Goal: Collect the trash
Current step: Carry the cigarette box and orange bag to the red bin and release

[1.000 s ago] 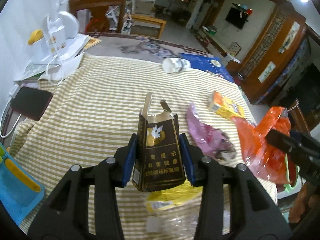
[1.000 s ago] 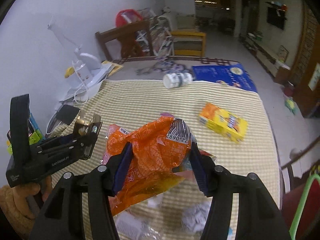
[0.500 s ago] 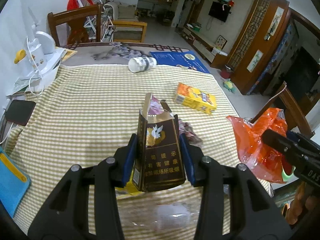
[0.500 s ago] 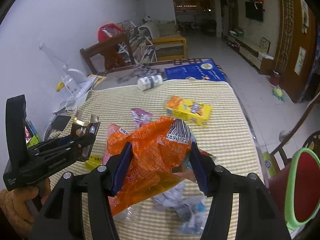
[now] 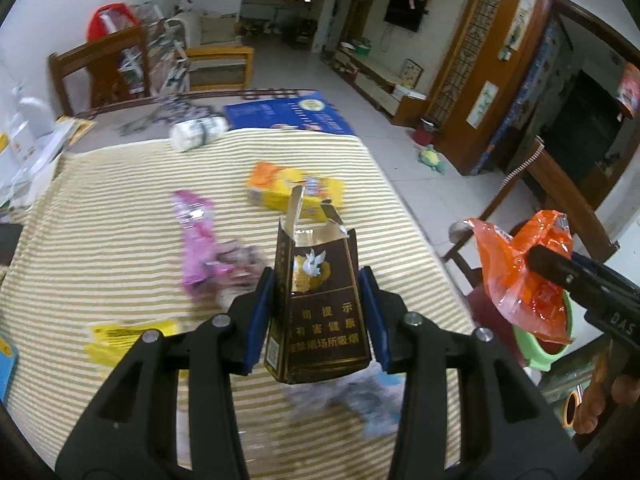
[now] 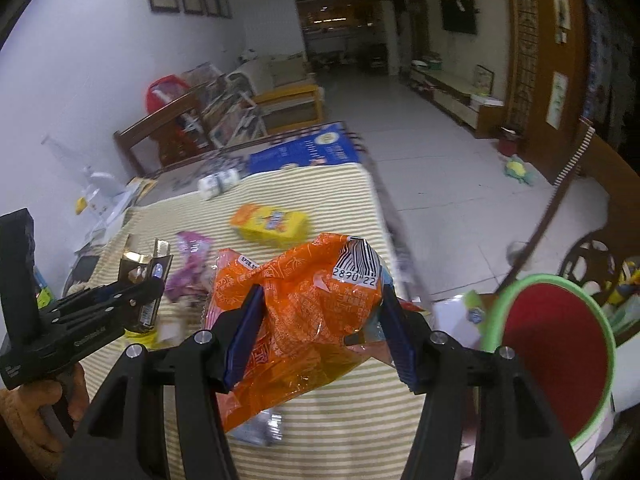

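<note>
1. While it hangs over the near edge of the desk (image 5: 100,216), the left claw (image 5: 316,316) pinches a dark brown cigarette pack (image 5: 320,312) between its blue pads, the torn top of the pack pointing up and away.
2. The right claw (image 6: 320,328) pinches a crumpled orange snack bag (image 6: 304,304); a barcode patch sits at the bag's top.
3. In the left wrist view, the right claw and its orange bag appear past the desk's right edge, above a green-rimmed bin (image 5: 536,344).
4. In the right wrist view, the same bin (image 6: 556,356), red inside, stands just off the near right corner of the desk.
5. A yellow-and-orange box (image 5: 296,194) lies on the striped cloth towards the far right edge of the desk.
6. A pink wrapper (image 5: 200,244) lies near the middle, blurred.
7. A yellow wrapper (image 5: 124,336) lies near the near left corner.
8. A crumpled bluish clear wrapper (image 5: 352,396) lies at the near edge, under the left claw.
9. A white jar (image 5: 198,132) lies on its side at the far edge of the cloth, beside a blue book (image 5: 288,116).
10. A hand (image 6: 36,416) grips the handle of the left claw.
</note>
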`<action>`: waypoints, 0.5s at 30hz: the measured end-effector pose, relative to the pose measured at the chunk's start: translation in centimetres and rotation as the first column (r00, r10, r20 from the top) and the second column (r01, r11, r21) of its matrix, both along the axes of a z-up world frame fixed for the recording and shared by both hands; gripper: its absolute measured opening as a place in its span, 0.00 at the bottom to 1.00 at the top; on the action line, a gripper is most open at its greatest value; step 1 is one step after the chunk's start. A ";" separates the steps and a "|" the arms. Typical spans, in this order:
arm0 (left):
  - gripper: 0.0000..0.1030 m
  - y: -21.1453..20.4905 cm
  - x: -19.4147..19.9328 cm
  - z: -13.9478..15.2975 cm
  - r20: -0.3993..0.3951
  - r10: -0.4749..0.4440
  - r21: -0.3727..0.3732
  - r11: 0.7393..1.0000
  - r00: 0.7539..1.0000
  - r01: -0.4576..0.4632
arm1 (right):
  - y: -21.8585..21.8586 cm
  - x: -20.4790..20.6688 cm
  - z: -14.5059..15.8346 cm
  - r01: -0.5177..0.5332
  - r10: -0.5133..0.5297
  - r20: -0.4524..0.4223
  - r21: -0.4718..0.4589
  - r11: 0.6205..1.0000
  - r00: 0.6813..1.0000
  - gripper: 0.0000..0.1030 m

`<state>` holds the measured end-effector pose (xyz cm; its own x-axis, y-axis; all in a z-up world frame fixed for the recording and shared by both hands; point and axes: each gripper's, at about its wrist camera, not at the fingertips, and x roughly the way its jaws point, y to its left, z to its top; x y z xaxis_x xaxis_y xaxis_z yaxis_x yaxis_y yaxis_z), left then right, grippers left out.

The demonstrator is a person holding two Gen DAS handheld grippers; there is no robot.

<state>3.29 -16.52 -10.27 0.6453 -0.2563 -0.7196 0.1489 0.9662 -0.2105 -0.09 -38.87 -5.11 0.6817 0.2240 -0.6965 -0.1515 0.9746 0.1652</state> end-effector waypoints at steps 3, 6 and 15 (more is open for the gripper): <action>0.40 -3.5 0.3 0.2 0.007 -0.047 0.004 0.999 0.999 0.047 | -3.1 -0.3 -0.3 0.040 -0.040 -0.004 0.002 0.999 0.999 0.54; 0.40 -7.2 0.6 0.3 0.007 -0.106 0.001 0.994 0.994 0.106 | -6.8 -0.7 -0.5 0.092 -0.092 -0.009 0.007 0.996 0.996 0.55; 0.40 -17.2 1.1 0.5 0.009 -0.266 0.000 0.964 0.964 0.266 | -15.6 -2.9 -1.2 0.232 -0.232 -0.024 0.006 0.973 0.973 0.55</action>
<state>4.38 -33.69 -9.73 0.5602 -0.4201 -0.7139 0.4023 0.8914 -0.2089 -2.96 -54.52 -6.31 0.6998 0.0682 -0.7111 0.0822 0.9811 0.1750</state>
